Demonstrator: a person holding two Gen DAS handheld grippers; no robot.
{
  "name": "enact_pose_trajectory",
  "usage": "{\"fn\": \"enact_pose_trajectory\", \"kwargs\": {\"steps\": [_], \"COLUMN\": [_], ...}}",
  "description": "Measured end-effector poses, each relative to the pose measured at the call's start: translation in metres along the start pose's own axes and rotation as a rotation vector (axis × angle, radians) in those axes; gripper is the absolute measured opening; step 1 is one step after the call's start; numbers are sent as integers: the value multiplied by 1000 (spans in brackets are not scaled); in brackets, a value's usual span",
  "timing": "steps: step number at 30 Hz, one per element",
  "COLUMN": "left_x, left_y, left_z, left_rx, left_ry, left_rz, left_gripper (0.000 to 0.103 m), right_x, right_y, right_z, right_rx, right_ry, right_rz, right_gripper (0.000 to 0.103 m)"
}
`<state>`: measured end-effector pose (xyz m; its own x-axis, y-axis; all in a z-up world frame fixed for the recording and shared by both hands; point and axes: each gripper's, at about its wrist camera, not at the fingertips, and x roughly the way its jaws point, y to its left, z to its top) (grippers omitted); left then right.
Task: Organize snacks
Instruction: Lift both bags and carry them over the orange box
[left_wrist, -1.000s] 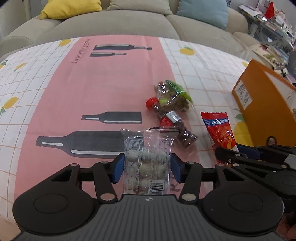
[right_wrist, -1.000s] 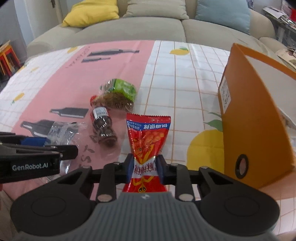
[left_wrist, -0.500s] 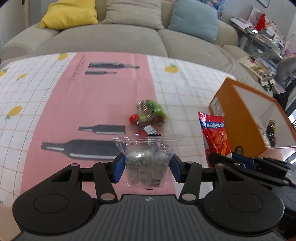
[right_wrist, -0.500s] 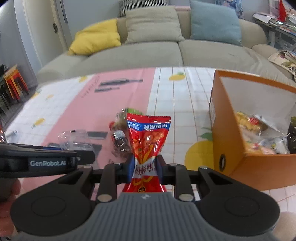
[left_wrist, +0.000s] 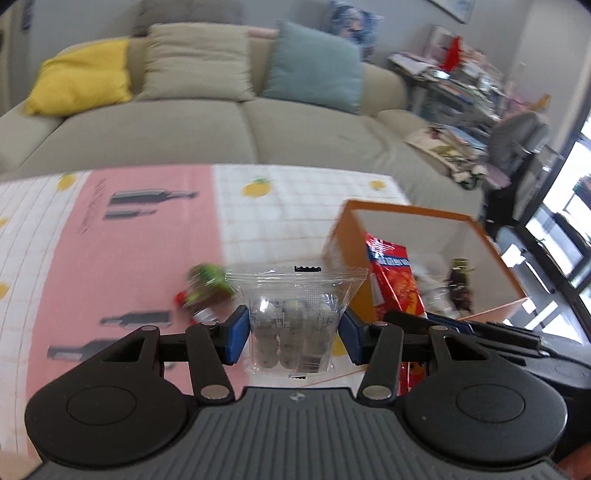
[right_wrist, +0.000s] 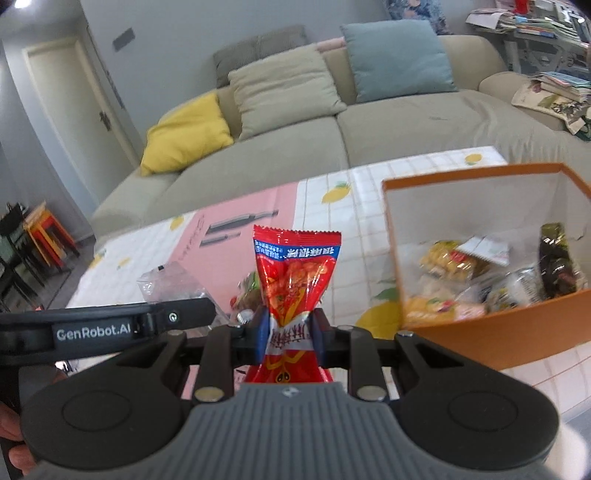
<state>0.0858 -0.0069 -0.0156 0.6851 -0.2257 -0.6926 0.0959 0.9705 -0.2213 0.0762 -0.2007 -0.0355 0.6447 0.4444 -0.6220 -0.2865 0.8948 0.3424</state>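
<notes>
My left gripper (left_wrist: 293, 334) is shut on a clear packet of round sweets (left_wrist: 295, 317), held up off the table. My right gripper (right_wrist: 289, 330) is shut on the waist of a red snack packet (right_wrist: 295, 273), also lifted; the same red packet (left_wrist: 395, 280) shows at the right in the left wrist view, in front of the orange box (left_wrist: 476, 254). That open orange box (right_wrist: 480, 332) stands to the right of both grippers and holds several snacks. A green-topped bag and a red-capped bottle (left_wrist: 201, 288) lie blurred on the pink cloth below.
A checked tablecloth with a pink stripe and bottle prints (left_wrist: 129, 236) covers the table. Behind it is a beige sofa (right_wrist: 332, 144) with yellow, beige and blue cushions. Cluttered shelves (left_wrist: 461, 85) stand at the far right. The left gripper's body (right_wrist: 110, 325) crosses the right wrist view.
Both grippers rose off the table with their packets and swung toward the orange box, whose inside now shows. The bag and bottle stayed on the cloth.
</notes>
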Motion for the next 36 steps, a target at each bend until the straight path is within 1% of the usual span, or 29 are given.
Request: {"fn": "enact_pose_trajectory", "kwargs": {"steps": [3,9,12,16,22,26,30,34,36], "left_x": [1,12,24,40,75,107,143,178,191], "left_y": [-24,-75,-100,-124,-154,-167,-178,-187,-190], "left_z": [13,39,53,69,89,95,94,89,88], "left_rx": [42,170,227,262,306,305,302,320,324], "left_ry": [-12,-24,-13,18,84,152,229,299,317], "left_rz": [-41,-108,-144,-195,-225,-242,-252,-235,-224], "left_gripper": [59,59,59,59,59,59,59,59,59], "right_x": [-15,-42,-51,-57,-51,-35,-13,15,29], "right_y": [-15,-56,-80,-112,-155,-181,-202,-221,-229], "right_z": [12,37,53,73,104,117,124,123,122], "right_rx": [-6,-15,-34,-55,-94,-131,-199,-264,-278], "right_ry": [-34,-77,-80,-62,-4,72,147,235,280], "right_rz": [-25,-106,-159,-211,-272,-302,-339,-352,-354], "right_gripper": [22,22,22,22,22,22,22,22,22]}}
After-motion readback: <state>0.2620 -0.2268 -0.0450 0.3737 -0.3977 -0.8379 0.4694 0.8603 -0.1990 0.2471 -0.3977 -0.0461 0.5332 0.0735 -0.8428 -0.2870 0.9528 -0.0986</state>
